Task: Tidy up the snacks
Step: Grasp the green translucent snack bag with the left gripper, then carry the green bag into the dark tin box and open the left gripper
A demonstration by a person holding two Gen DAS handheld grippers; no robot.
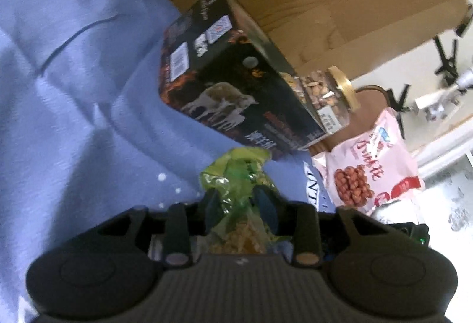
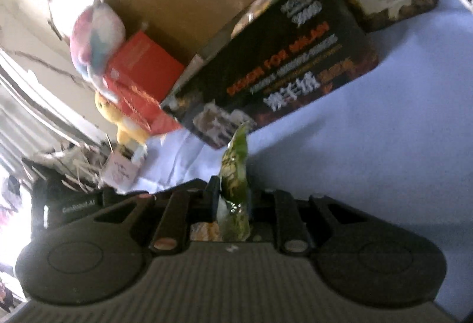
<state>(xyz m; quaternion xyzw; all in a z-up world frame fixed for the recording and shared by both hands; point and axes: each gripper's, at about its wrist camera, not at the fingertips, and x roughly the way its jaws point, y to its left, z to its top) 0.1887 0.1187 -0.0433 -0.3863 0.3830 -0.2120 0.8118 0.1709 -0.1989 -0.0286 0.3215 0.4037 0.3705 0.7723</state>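
Snack packet: a green crinkly packet sits between the fingers of the left hand-held gripper, its top bunched up above them, over the blue cloth that covers the tabletop.
Left hand-held gripper: jaws only partly closed, fingers against the wrapper on both sides; the hold looks loose.
Right hand-held gripper: nearly closed, pinching a thin green packet that stands upright on edge between its jaws.
Same packet or 2: cannot tell from these views.
Nearby: a black box lies just ahead of both, with a jar of nuts and a pink peanut bag to one side, and a red box to the other.
Risk 1: the slick wrapper could slip out of the slack left jaws.
Risk 2: if both grip 1 packet, pulling apart could tear it.
Risk 3: moving forward low could knock the black box.
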